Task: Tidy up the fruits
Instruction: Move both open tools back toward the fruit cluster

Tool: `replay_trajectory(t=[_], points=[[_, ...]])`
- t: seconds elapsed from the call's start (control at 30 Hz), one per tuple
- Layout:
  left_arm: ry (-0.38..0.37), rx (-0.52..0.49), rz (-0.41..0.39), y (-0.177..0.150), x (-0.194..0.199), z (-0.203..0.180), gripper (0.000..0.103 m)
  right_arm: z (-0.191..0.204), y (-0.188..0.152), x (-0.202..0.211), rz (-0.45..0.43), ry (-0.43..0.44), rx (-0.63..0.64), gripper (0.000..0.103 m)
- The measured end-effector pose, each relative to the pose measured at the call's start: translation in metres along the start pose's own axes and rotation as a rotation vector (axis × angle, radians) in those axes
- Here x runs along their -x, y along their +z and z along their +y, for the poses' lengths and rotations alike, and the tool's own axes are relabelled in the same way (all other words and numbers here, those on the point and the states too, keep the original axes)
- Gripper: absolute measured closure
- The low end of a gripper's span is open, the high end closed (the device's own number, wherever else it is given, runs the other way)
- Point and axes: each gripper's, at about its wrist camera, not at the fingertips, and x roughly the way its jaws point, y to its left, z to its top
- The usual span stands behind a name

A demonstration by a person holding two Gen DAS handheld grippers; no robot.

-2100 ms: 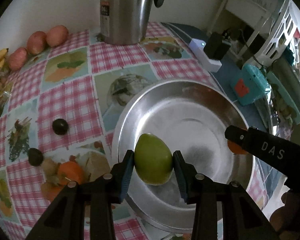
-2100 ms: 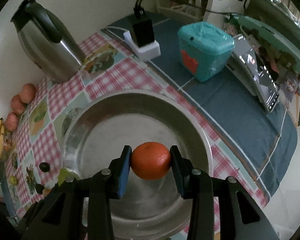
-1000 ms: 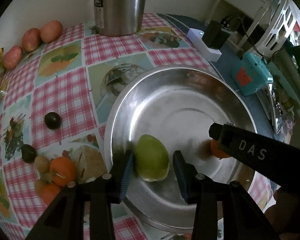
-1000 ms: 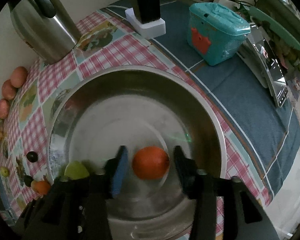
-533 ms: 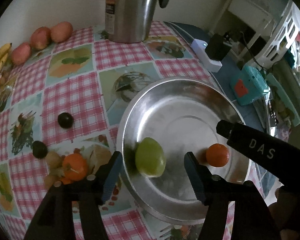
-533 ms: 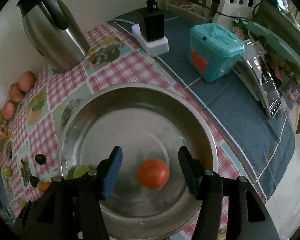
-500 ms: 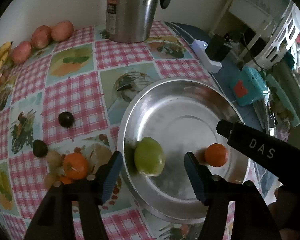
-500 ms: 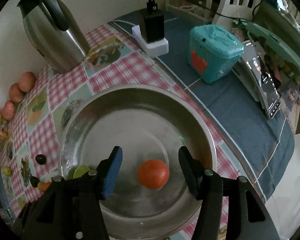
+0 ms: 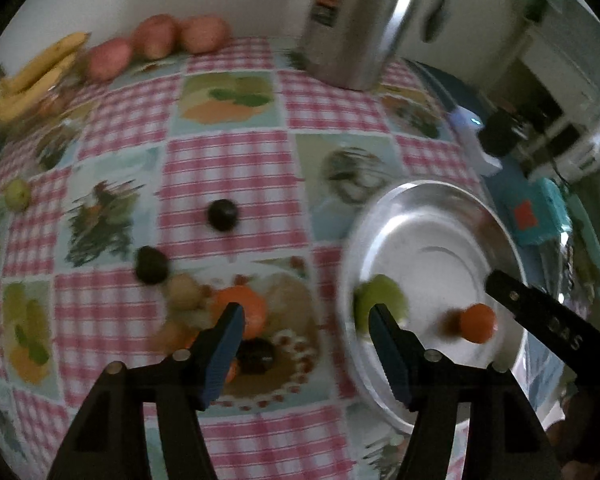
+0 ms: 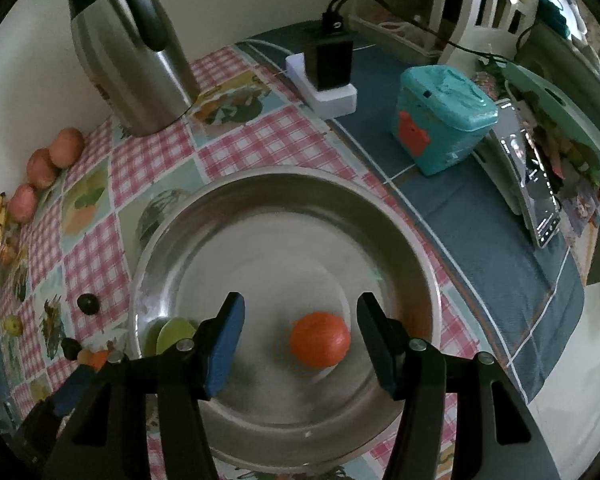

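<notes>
A steel bowl [image 10: 204, 240] [image 9: 428, 204] sits on the checked tablecloth. In it lie a green fruit [image 9: 380, 296] [image 10: 174, 332] at the left rim and an orange [image 10: 319, 339] [image 9: 477, 323]. My right gripper [image 10: 300, 340] is open and empty, above the bowl with the orange between its fingers' line. My left gripper [image 9: 304, 340] is open and empty, over the cloth left of the bowl, above a heap of small fruit: an orange [image 9: 246, 308], a tan fruit [image 9: 184, 290] and dark fruits [image 9: 152, 266] [image 9: 223, 215].
A steel kettle [image 10: 132, 48] stands at the back. Red apples [image 9: 156, 38] and bananas [image 9: 32, 76] lie at the far left, a small green fruit [image 9: 18, 194] near them. A teal box [image 10: 440, 112], a charger [image 10: 328, 72] and a phone [image 10: 532, 192] sit on the right.
Both grippers let go of their fruit into the bowl and opened wide. My left gripper has swung left, off the bowl, toward the heap of small fruit. My right gripper has lifted slightly.
</notes>
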Motion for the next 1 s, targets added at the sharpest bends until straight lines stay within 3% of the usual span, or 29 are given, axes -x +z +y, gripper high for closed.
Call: replay_trajectory(t=[0.2, 0.4, 0.77, 1.0], points=[[0.026, 0.134, 0.006, -0.001, 0.005, 0.040, 0.031, 0.012, -0.005, -0.001, 0.011, 0.016, 0.035, 0.043], [0.077, 0.206, -0.006, 0.001, 0.013, 0.068, 0.030, 0.028, -0.011, 0.000, 0.023, 0.050, 0.070, 0.043], [0.122, 0.298, -0.059, 0.000, 0.035, 0.107, 0.027, 0.055, -0.022, 0.008, 0.015, 0.074, 0.148, 0.043], [0.132, 0.314, -0.044, -0.001, 0.032, 0.112, 0.018, 0.058, -0.024, 0.006, 0.021, 0.073, 0.156, 0.042]])
